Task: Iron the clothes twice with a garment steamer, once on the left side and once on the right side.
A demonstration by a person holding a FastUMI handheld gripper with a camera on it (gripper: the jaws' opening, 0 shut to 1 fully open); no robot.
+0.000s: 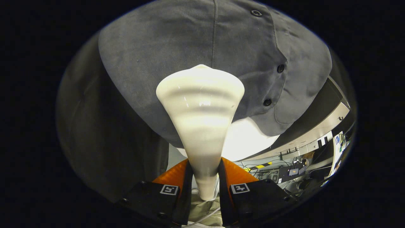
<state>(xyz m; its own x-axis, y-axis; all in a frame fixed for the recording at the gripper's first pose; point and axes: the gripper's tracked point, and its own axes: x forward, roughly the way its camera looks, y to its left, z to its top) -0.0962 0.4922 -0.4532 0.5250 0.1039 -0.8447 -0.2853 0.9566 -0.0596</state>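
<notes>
Already the claw (pixel 205 182) is clenched on the narrow neck of the garment steamer (pixel 200 126), both fingers pressing it. Its smooth, glossy body looks rigid and probably slippery, so that slim neck seems the sound hold. Its wide head meets the soft grey shirt (pixel 190 47), which should yield easily. Buttons (pixel 280 68) beside the head could snag; cluttered equipment (pixel 291 172) lies far beyond.

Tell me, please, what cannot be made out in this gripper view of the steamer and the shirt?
- Steamer head's soleplate: it faces away, so contact with the grey shirt cannot be told; no steam can be made out.
- Shirt's hem behind the steamer head: hidden.
- Steamer's lower handle: the gripper, shut on it, covers it.
- Cluttered desks beyond: too small to identify items.
</notes>
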